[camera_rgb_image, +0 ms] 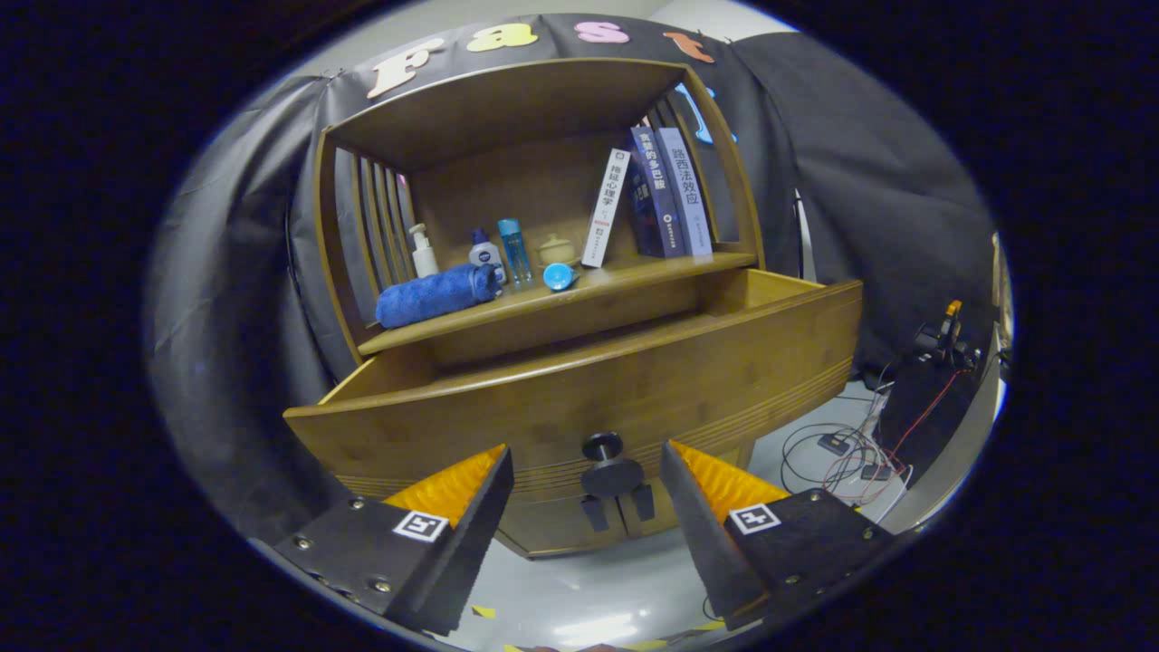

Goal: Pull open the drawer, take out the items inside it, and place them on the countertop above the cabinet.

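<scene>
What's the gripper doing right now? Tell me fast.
Gripper: open, holding nothing; its fingers stand either side of the drawer knob without touching it.

gripper (587,493), fingers (471,507) spread wide, level

Gripper (587,507): two wedge-shaped fingers (457,534), spread apart.
Inner faces: ribbed pads (448,484) along each finger.
Markings: one square black-and-white tag (420,525) atop each finger.
Fasteners: small round screws (378,585) dot the flat outer plates.
</scene>
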A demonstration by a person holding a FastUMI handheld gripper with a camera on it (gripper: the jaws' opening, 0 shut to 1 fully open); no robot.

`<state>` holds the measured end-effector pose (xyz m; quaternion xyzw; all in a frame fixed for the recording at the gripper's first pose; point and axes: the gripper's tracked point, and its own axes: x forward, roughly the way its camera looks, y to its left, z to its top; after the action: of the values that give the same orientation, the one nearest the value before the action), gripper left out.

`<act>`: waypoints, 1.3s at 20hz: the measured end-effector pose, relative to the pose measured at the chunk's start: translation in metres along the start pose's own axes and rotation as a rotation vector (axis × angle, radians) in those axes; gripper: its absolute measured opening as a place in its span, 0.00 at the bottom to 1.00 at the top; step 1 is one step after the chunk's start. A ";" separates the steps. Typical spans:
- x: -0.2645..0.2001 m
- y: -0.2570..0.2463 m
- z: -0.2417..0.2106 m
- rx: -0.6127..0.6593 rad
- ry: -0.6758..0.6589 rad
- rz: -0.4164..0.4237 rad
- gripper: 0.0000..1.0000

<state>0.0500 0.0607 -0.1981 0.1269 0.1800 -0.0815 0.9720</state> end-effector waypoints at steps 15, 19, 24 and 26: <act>0.035 0.009 -0.005 -0.079 0.038 0.045 0.97; 0.039 0.012 -0.003 -0.089 0.032 0.078 0.97; 0.061 0.018 0.008 -0.114 0.017 0.074 0.98; 0.074 0.020 0.015 -0.120 0.006 0.071 0.98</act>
<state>0.1276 0.0671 -0.2074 0.0752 0.1829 -0.0356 0.9796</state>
